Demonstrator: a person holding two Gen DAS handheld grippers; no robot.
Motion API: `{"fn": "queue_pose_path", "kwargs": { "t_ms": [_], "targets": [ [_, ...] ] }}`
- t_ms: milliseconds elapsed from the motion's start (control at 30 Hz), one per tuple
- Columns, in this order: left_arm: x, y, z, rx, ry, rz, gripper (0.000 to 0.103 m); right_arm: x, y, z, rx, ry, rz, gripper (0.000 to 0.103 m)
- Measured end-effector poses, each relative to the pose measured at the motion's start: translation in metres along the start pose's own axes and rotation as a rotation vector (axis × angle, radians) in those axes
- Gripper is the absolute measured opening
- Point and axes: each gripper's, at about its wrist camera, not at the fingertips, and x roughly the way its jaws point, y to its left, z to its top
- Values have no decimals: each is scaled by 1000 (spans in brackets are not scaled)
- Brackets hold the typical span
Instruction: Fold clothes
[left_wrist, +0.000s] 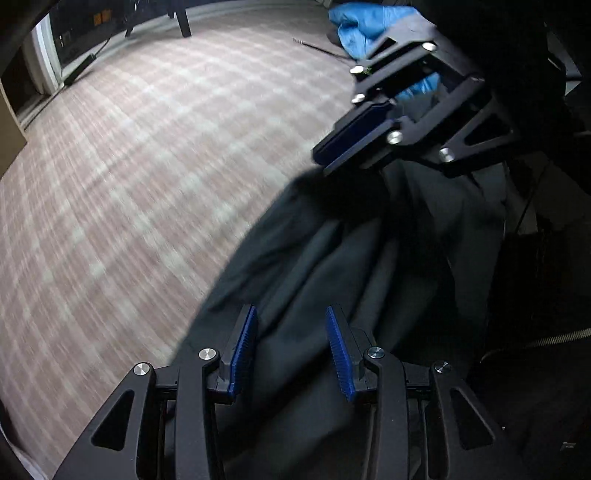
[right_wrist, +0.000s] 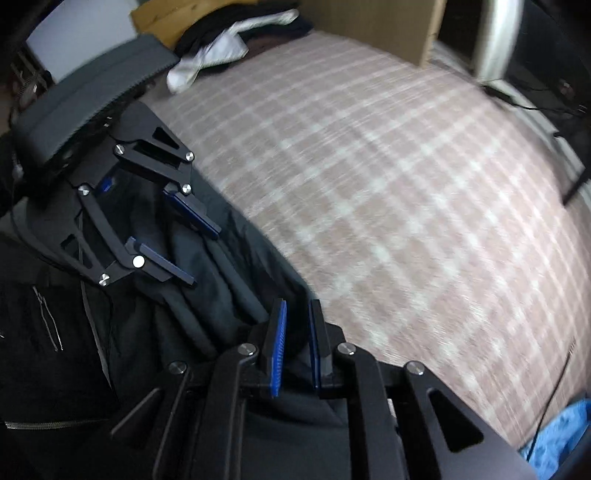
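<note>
A dark grey garment (left_wrist: 332, 258) lies bunched in long folds at the near edge of a pink plaid bedspread (left_wrist: 147, 166). My left gripper (left_wrist: 291, 310) is open, its blue pads (left_wrist: 243, 350) spread wide over the folds with cloth lying between them. In the right wrist view the left gripper (right_wrist: 205, 258) also shows parted fingers above the garment (right_wrist: 221, 288). My right gripper (right_wrist: 298, 302) has its pads nearly together with dark cloth in the narrow gap. The left wrist view shows the right gripper (left_wrist: 323, 162) at the garment's far end, jaws close.
A blue garment (left_wrist: 362, 22) lies crumpled at the bed's far side, also seen as blue cloth (right_wrist: 561, 432). A heap of black and white clothes (right_wrist: 221, 48) sits by a wooden board (right_wrist: 369, 22). A person's black zipped jacket (right_wrist: 44, 332) is close on the left.
</note>
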Motion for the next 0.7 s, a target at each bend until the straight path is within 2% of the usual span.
{"fn": "queue_pose_path", "kwargs": {
  "t_ms": [200,300,333,433,500,533,567,600,700],
  "targets": [
    [0,-4,-16,-42,-10,13,37,18,25,9,-91,19,56,12],
    [0,-2,-20,-59,-15,13,37,37,38,18,-122,66,-6,12],
    [1,-2,-21,-66,-12,4,37,43,40,19,-126,90,-1,13],
    [4,-5,-22,-54,-7,-2,37,54,47,20,-155,125,9,26],
    [5,-9,-23,-41,-7,-8,37,56,53,21,-195,130,-1,27],
    [6,-10,-23,-41,-8,-9,37,57,54,21,-206,128,-2,25],
    [6,-10,-23,-44,-8,-10,37,58,48,24,-181,129,3,5],
    [7,-10,-23,-47,-10,-13,37,58,42,28,-154,130,8,2],
    [9,-11,-23,-45,-7,-20,37,54,18,41,-72,92,-8,1]
  ]
}}
